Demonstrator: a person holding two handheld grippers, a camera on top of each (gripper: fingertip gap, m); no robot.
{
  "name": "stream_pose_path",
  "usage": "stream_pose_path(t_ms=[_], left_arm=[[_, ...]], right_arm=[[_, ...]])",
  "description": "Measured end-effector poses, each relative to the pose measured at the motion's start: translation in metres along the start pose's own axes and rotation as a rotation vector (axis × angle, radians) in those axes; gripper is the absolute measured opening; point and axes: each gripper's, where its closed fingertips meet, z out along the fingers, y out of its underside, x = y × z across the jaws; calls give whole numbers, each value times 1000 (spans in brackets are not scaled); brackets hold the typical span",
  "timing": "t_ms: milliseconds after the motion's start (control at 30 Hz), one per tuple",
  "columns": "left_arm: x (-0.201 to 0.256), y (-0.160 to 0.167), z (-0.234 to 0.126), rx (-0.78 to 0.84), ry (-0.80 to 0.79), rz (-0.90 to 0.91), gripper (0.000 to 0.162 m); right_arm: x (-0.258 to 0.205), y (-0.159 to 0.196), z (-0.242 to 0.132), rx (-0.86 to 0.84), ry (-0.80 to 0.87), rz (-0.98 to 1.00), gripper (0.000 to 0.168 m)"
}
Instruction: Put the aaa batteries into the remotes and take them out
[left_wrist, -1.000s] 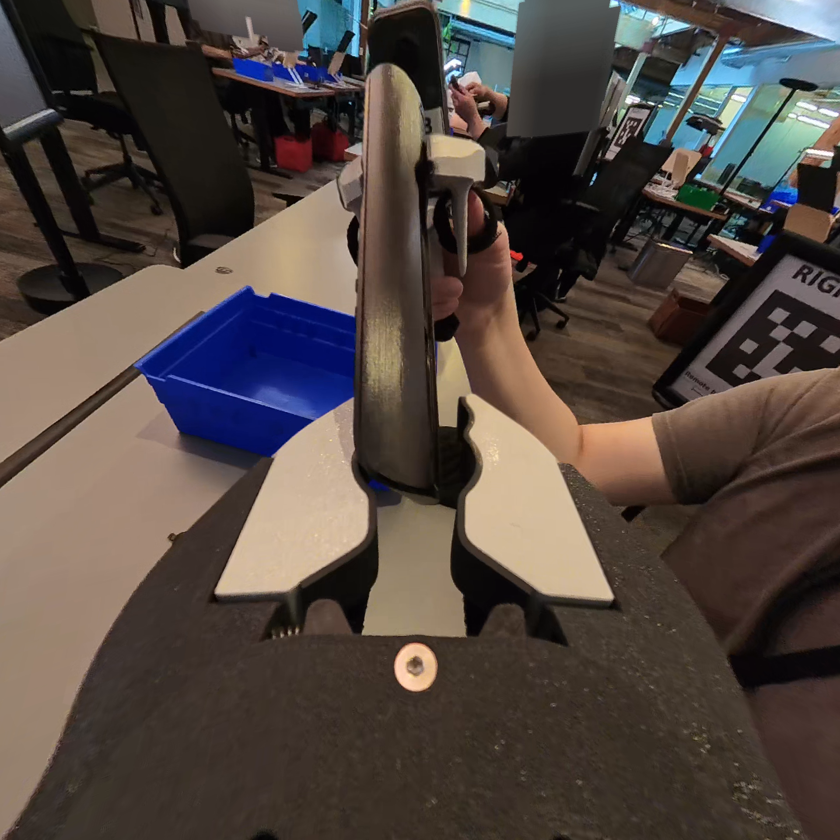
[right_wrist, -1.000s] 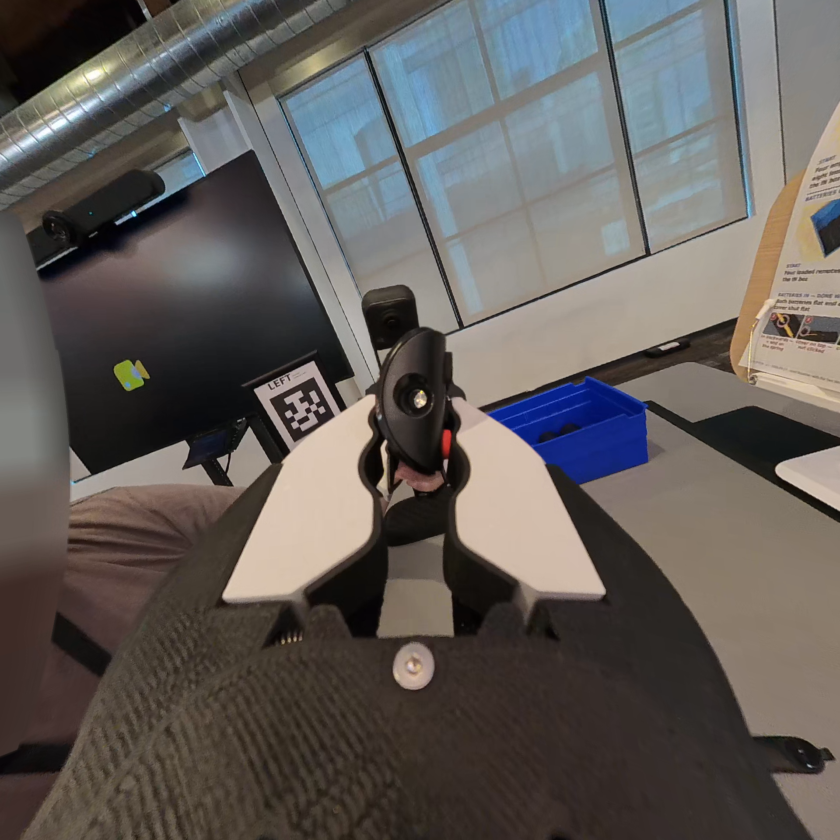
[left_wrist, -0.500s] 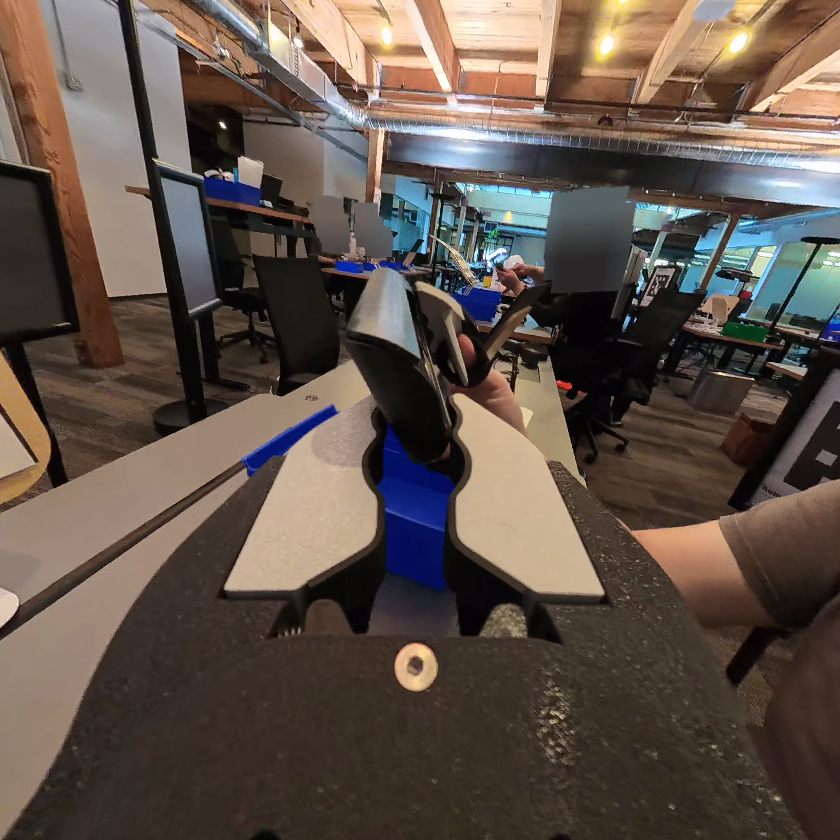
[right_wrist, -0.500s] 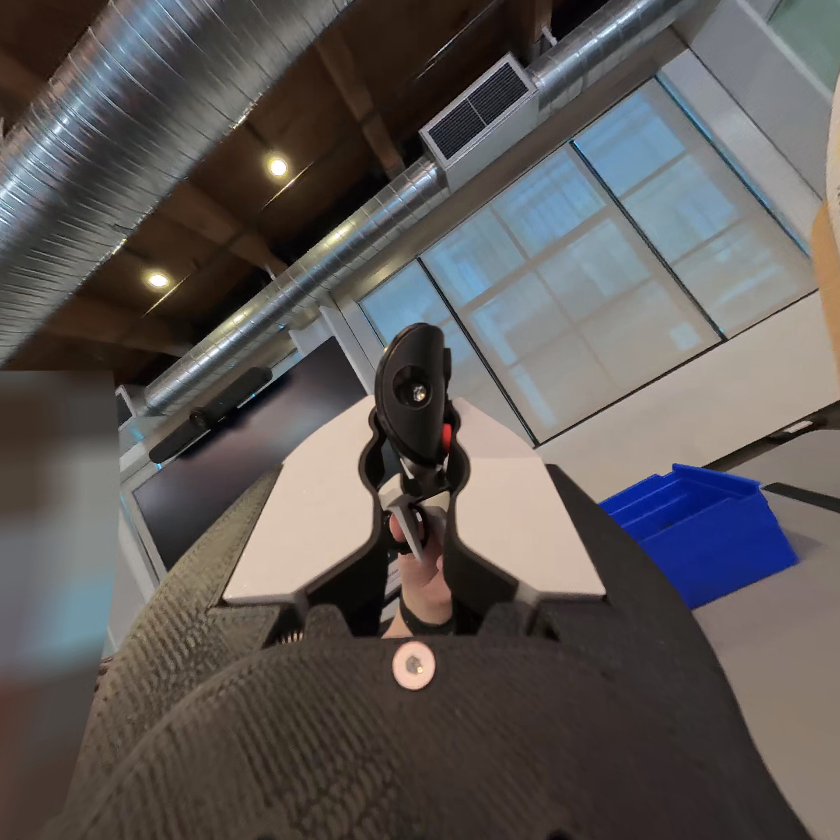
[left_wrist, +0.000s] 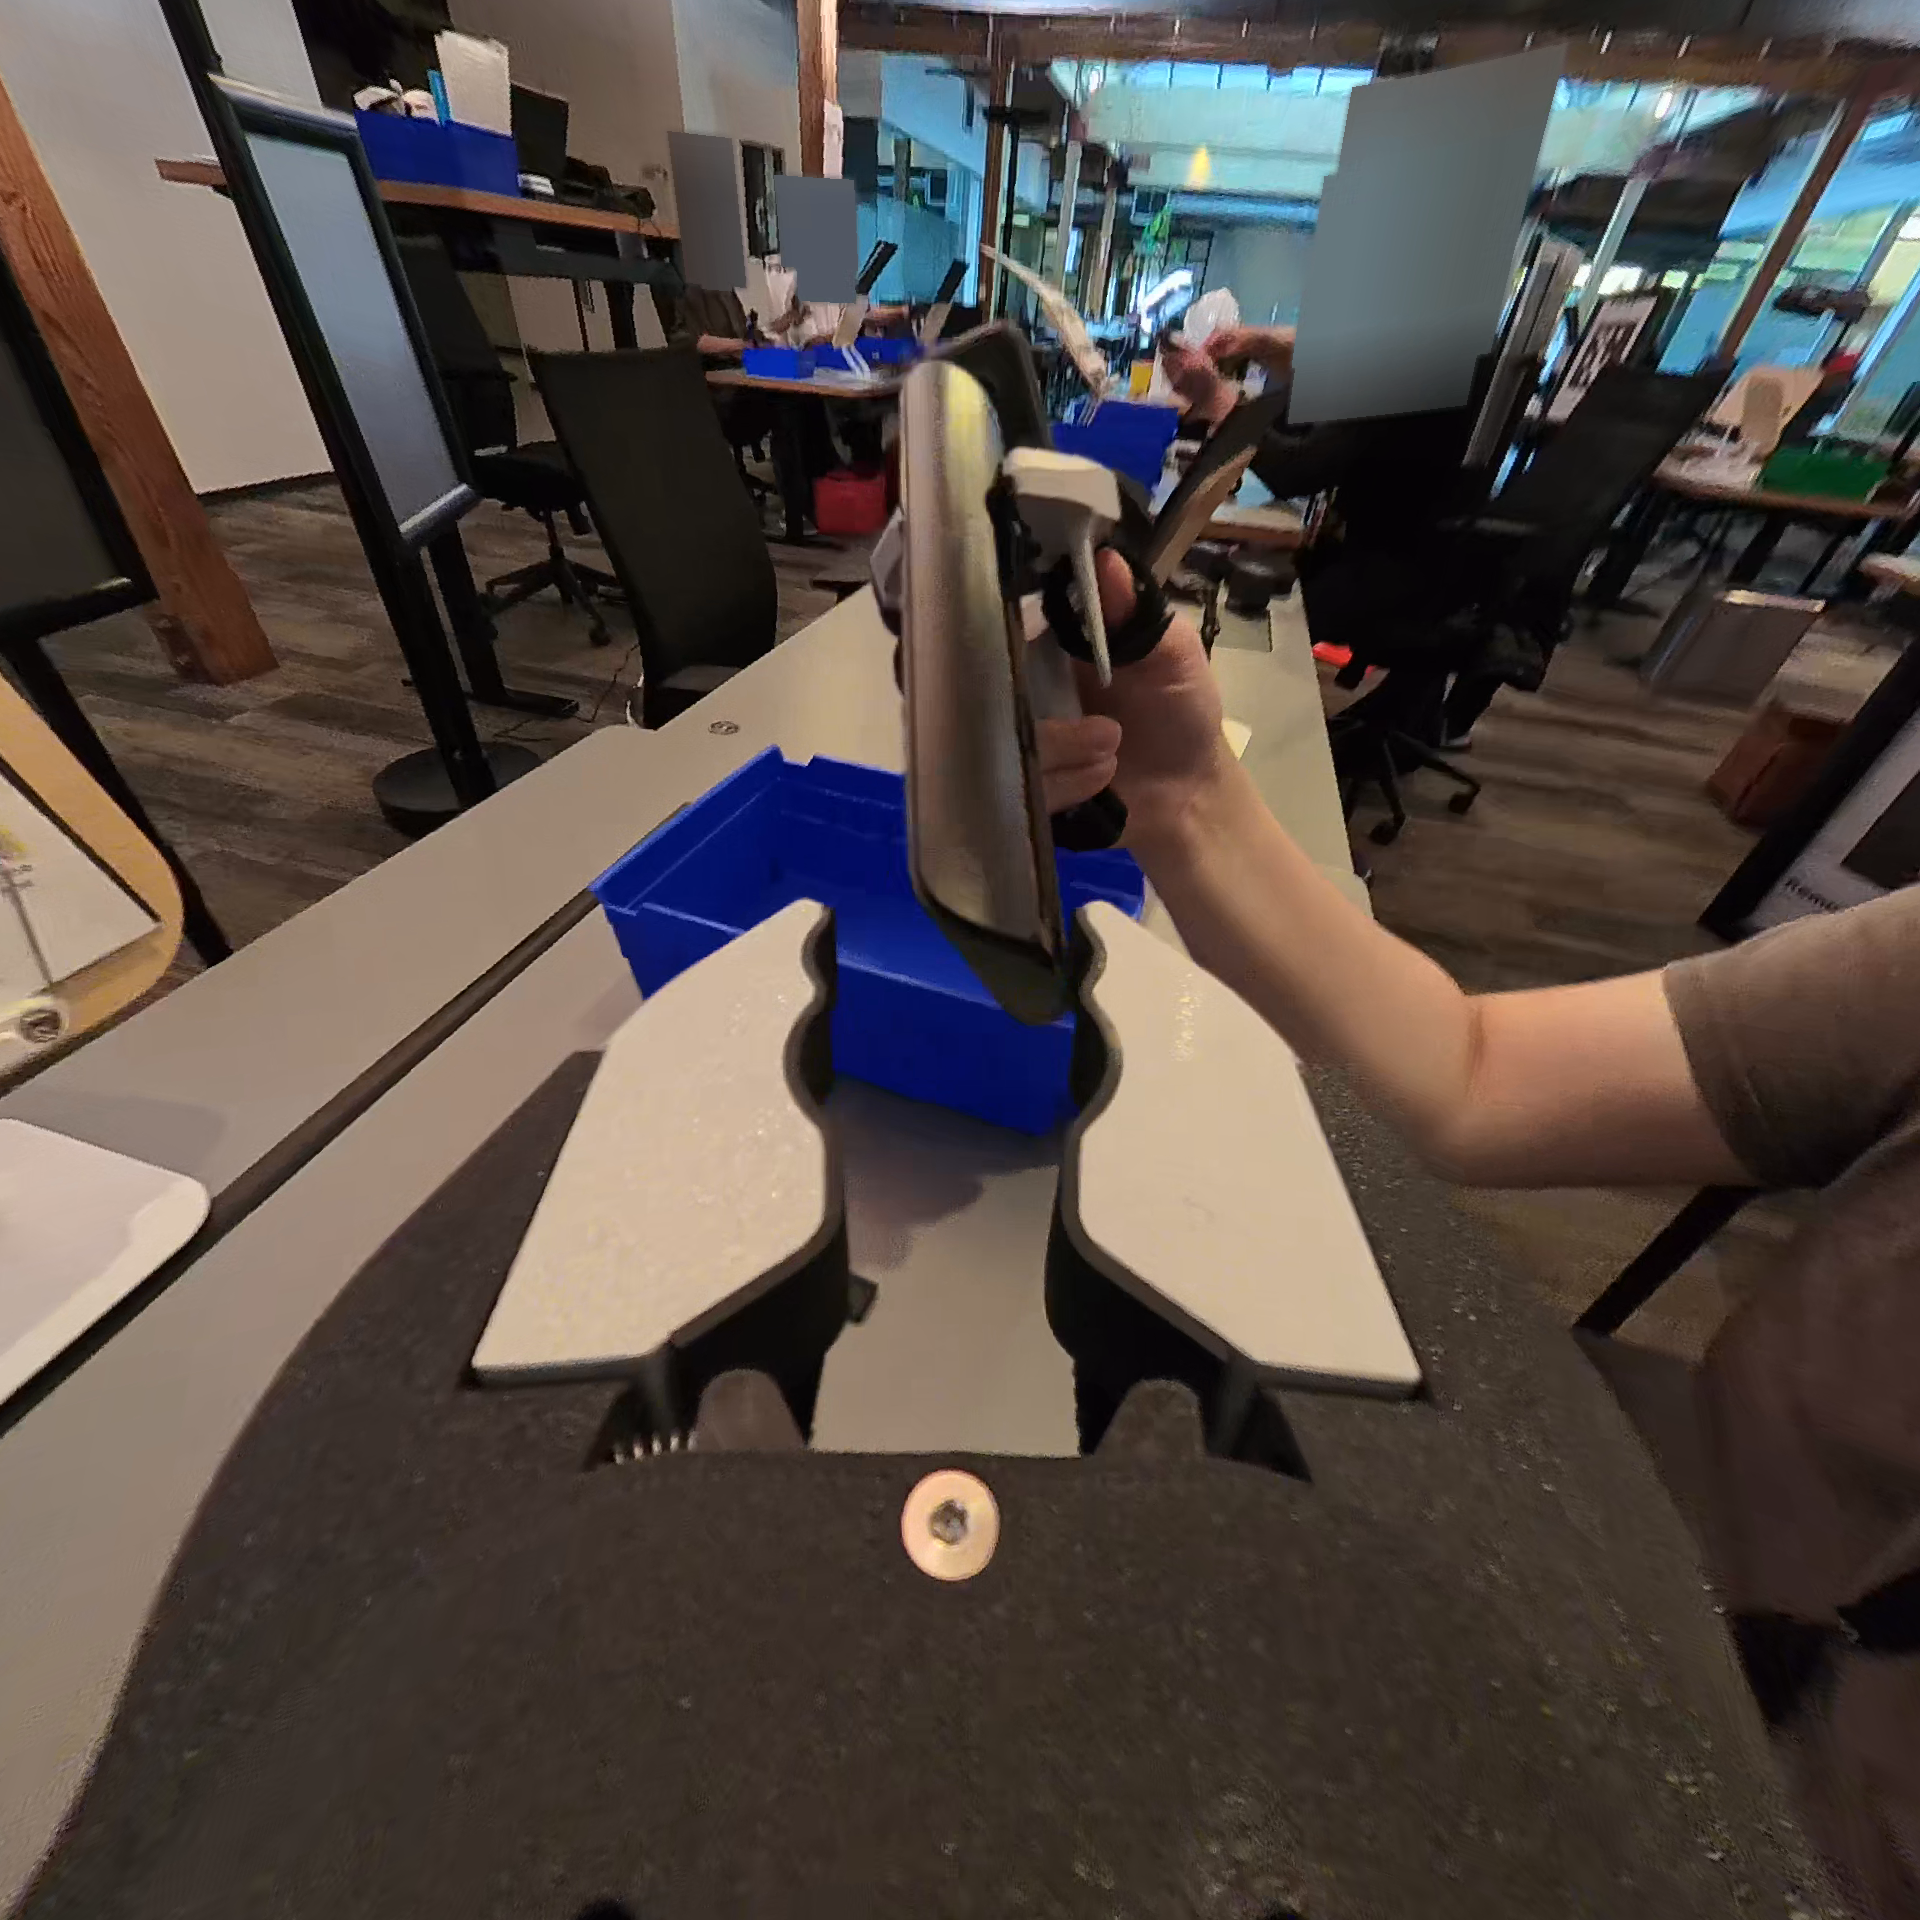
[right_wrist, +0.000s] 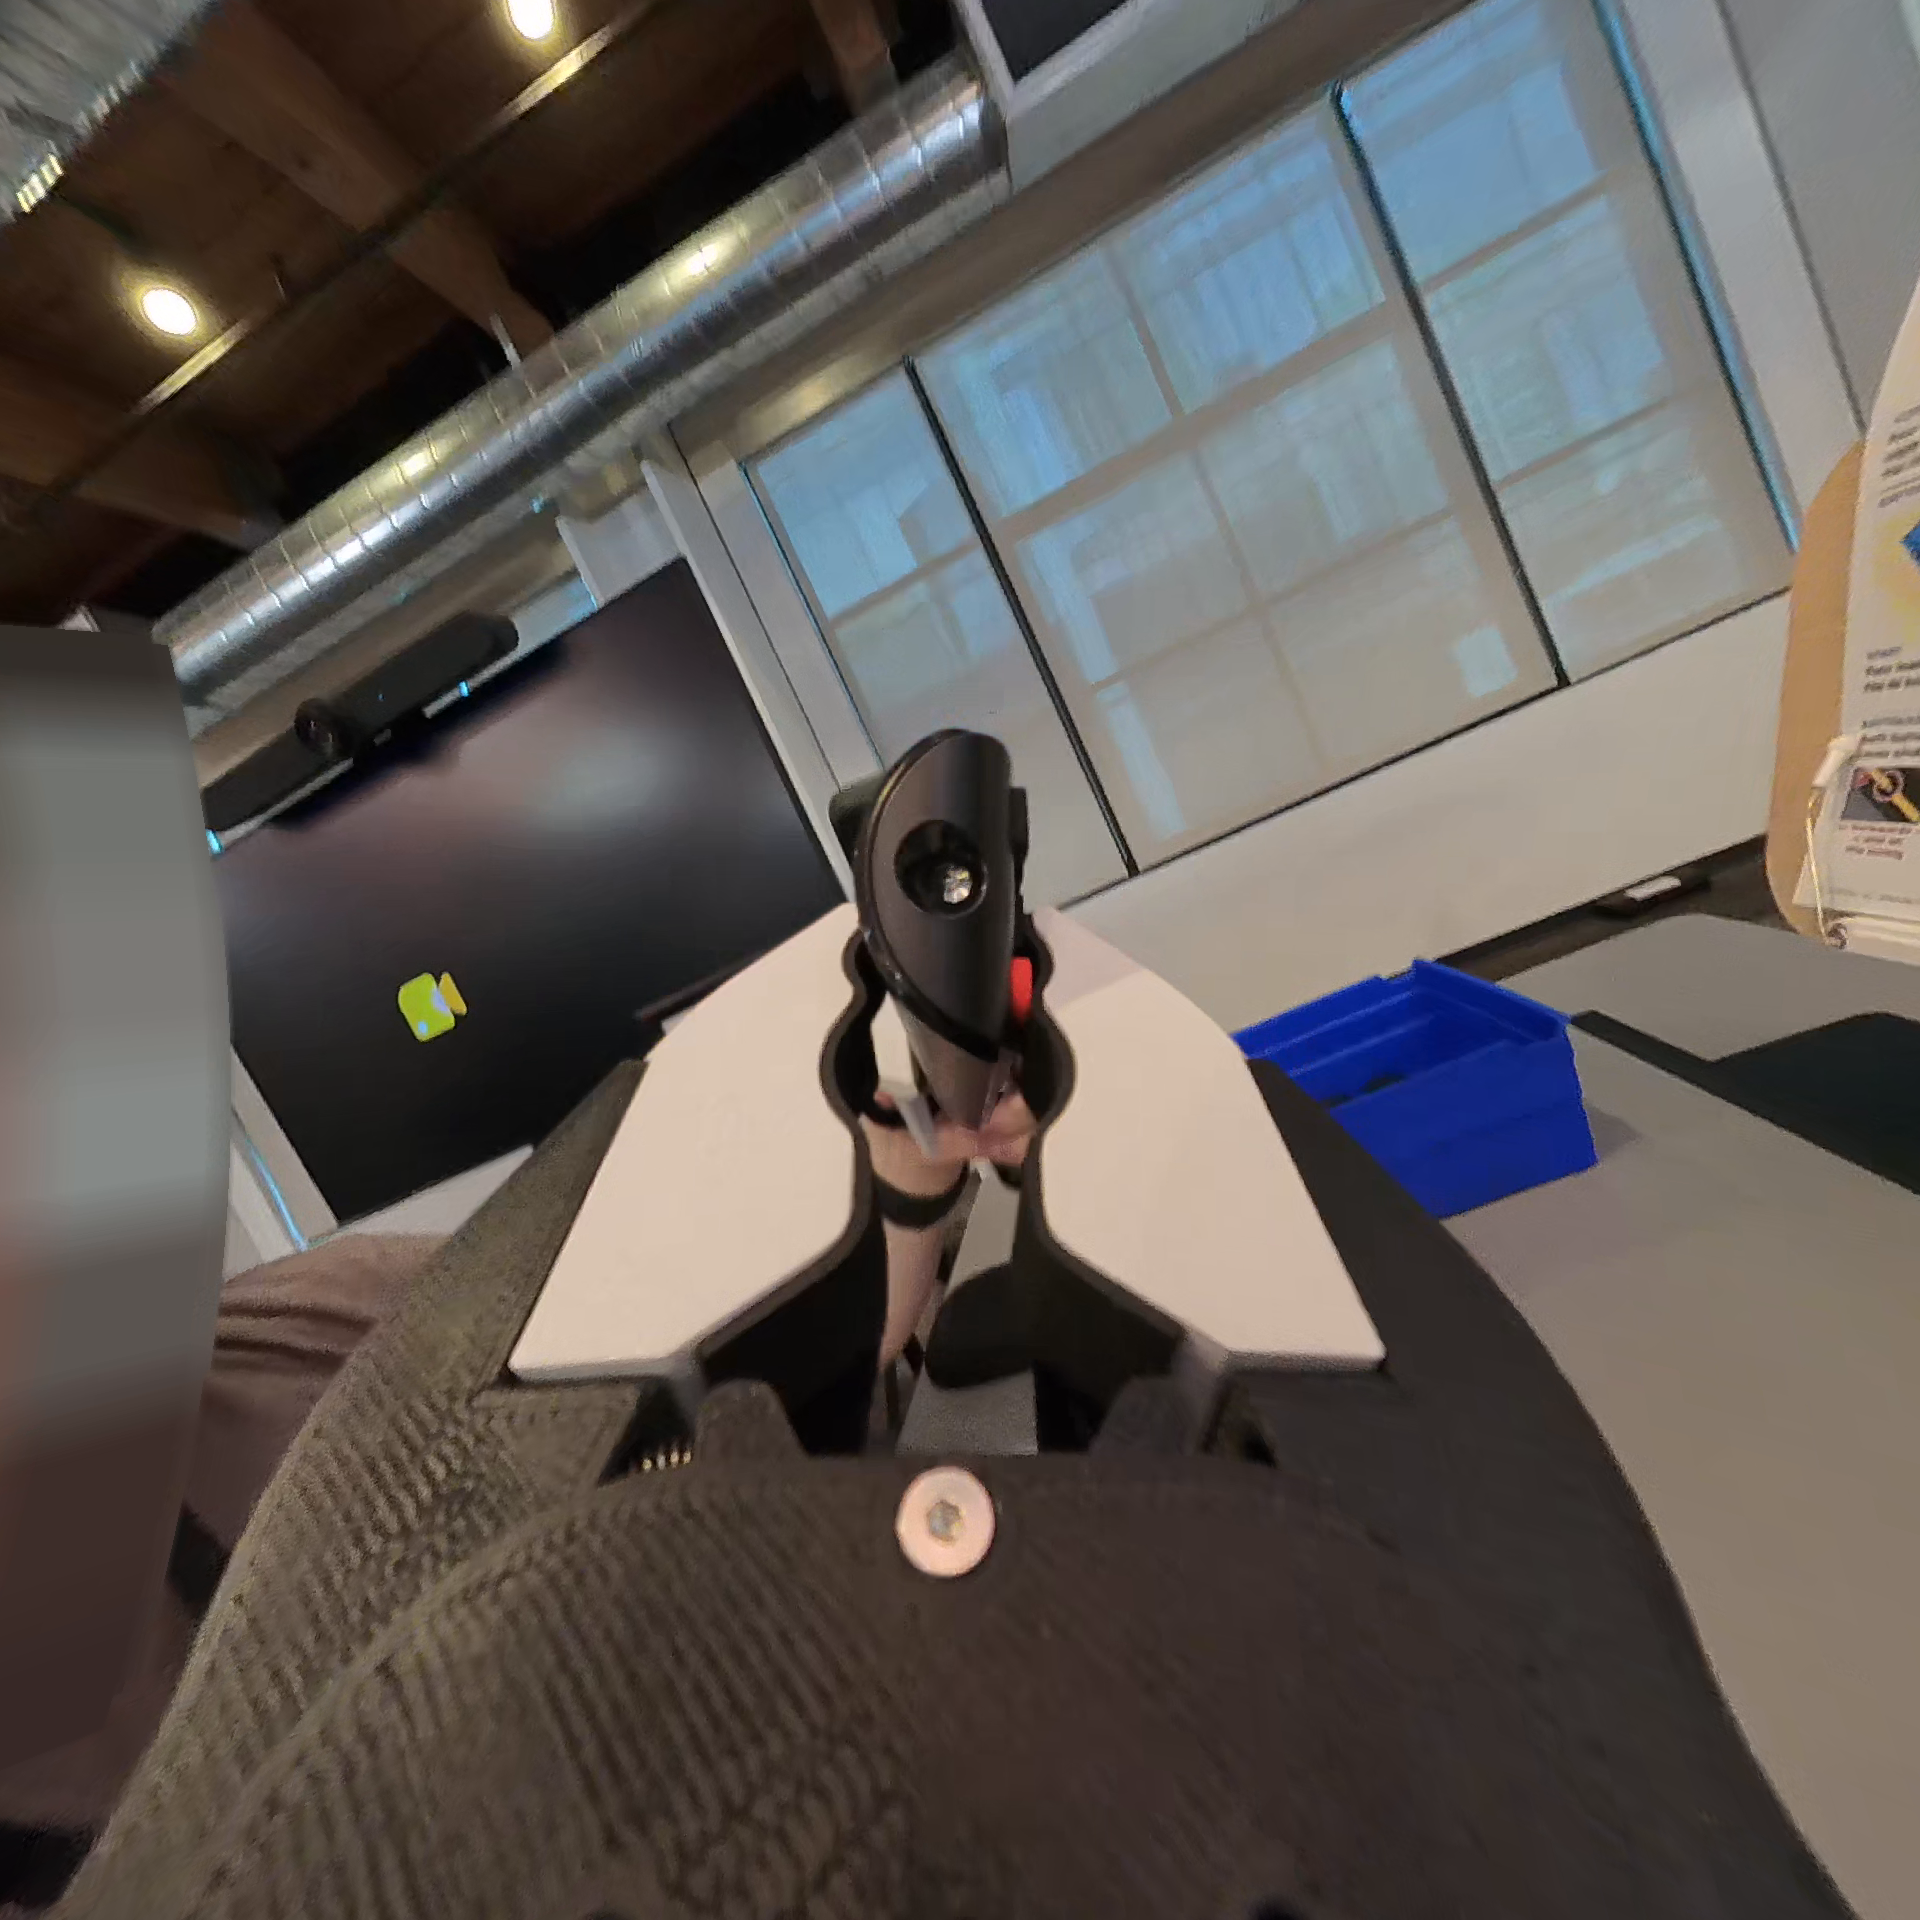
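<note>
Left wrist view: grey table (left_wrist: 343, 966) in an open office, blue bin (left_wrist: 894, 935) ahead, left gripper (left_wrist: 951, 987) spread, remote (left_wrist: 971, 717) touching only its right finger. Right wrist view: windows, dark screen (right_wrist: 499, 883), right gripper (right_wrist: 945, 1023) pinching the remote's (right_wrist: 940, 904) end, second blue bin (right_wrist: 1444, 1091) beyond.

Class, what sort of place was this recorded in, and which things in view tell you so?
Most likely an open-plan office or lab workspace: rows of desks with black office chairs, a large wall screen, and exposed ceiling ducting.

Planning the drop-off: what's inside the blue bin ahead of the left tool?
The blue bin shows bare floor on the left; the remote and left tool hide the rest.
</note>
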Motion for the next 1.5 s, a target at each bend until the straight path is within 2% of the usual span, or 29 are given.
stream_pose_path(t_ms=[167,300,400,467,500,633,767,833,900,1100,1267,1367,1400,1433,1500], left_arm=[[12,10,7,-206,125,23,45],[22,19,25,-304,209,10,43],[25,34,37,-390,250,-1,38],[31,43,44,-427,303,-21,26],[33,46,46,-438,323,-39,25],[33,48,61,-348,302,-50,23],[32,36,69,-160,290,-115,22],[28,32,70,-85,265,-136,22],[22,26,69,-12,247,-178,22],[-6,-2,51,180,150,-236,22],[-20,-33,33,281,115,-225,22],[-22,-41,34,297,103,-198,22],[-21,-42,36,302,107,-194,22],[-19,-42,39,307,121,-189,23],[-15,-41,42,298,160,-178,22]], right_arm=[[0,20,2,-170,54,-61,25],[-3,35,4,-272,54,-72,25],[-6,44,4,-331,49,-79,25],[-7,49,3,-369,49,-81,25],[-7,50,3,-374,49,-84,25],[-8,41,6,-312,50,-116,26],[-9,26,15,-174,27,-90,28],[-6,18,19,-99,26,-81,43],[-3,15,20,-66,33,-84,46],[8,27,23,-107,56,-94,46],[19,58,30,-259,69,-130,55],[21,76,45,-320,66,-169,58],[21,82,49,-343,60,-188,56],[23,87,51,-364,69,-199,30],[27,91,51,-383,83,-147,21]])
